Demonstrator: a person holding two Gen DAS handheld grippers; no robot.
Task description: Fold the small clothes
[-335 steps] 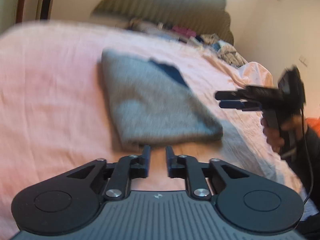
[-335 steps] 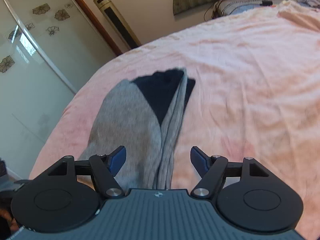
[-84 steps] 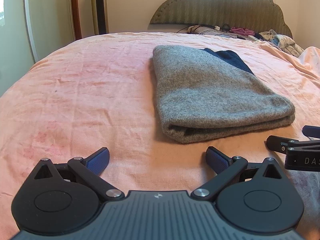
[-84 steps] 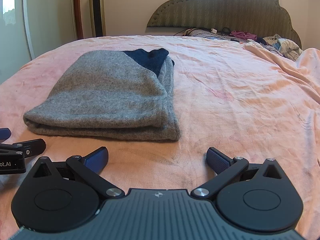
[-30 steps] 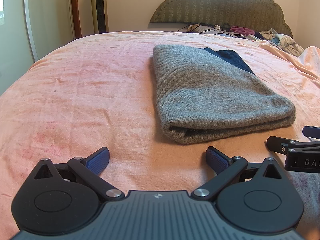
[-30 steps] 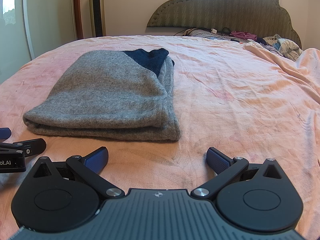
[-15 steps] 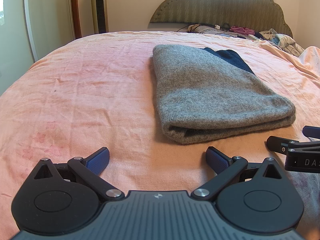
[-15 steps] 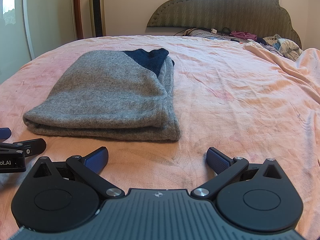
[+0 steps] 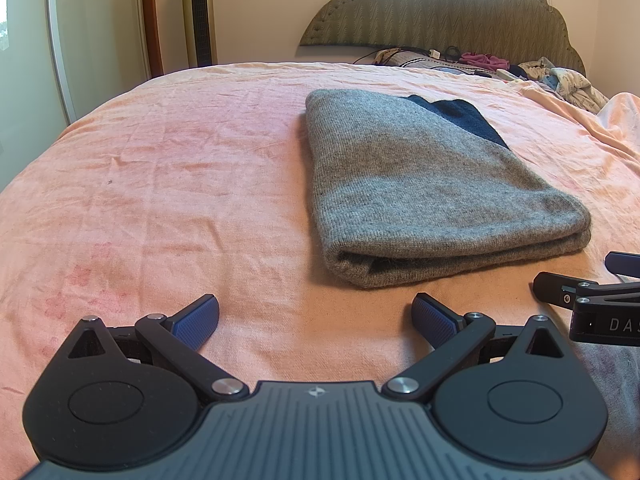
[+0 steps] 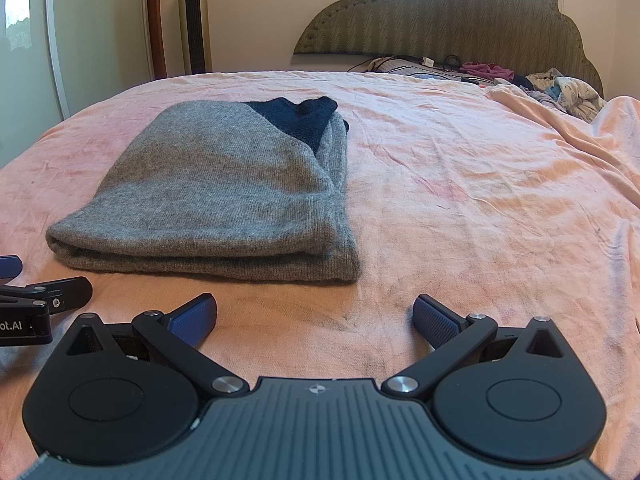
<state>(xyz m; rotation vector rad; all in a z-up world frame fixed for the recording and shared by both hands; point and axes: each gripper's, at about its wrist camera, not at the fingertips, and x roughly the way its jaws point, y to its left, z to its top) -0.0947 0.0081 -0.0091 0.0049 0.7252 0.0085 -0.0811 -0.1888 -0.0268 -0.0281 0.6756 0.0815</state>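
While the wide pink bedsheet point(image 9: 168, 184) spreads wrinkled and faintly blotched under both your tools, the quilted, scalloped olive headboard point(image 10: 440, 16) rises at its far end above a loose heap of clothes point(image 10: 560, 88). Your grey knit garment point(image 9: 420, 192) lies folded in soft rounded layers mid-bed, a navy patch point(image 10: 296, 120) showing at its far end. Your left gripper point(image 9: 316, 318) and right gripper point(image 10: 316, 318) rest just short of its near edge, both released, the 2 ribbed blue pads of each spread apart and holding nothing
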